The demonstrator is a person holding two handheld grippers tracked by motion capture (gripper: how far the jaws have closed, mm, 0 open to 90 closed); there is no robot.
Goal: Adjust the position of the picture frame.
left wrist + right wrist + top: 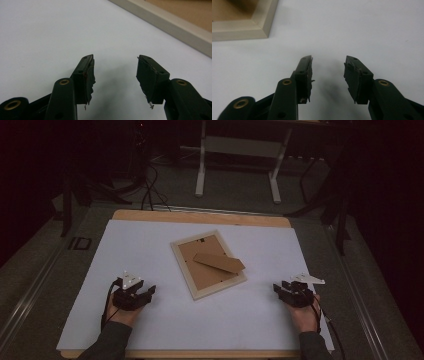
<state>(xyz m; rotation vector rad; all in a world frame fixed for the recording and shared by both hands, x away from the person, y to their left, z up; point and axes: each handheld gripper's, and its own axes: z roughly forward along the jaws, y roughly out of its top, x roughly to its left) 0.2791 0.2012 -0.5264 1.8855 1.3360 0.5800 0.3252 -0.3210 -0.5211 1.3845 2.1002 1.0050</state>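
A pale wooden picture frame [208, 264] lies face down in the middle of the white board, its brown back up and a brown stand flap [219, 263] folded across it. My left gripper [149, 291] rests on the board to the frame's left, open, nothing between its jaws. My right gripper [277, 289] rests to the frame's right, also open and empty. In the left gripper view the gripper [115, 62] points at bare board, with the frame's edge [175, 27] at the upper right. In the right gripper view the gripper [328, 62] faces bare board, the frame's corner [259, 23] at upper left.
The white board [150, 245] covers a wooden table [200, 216]. Beyond the table, a white desk stand [240, 150] and black cables [150, 190] sit on the dark floor. Dark stands rise at the far left and right.
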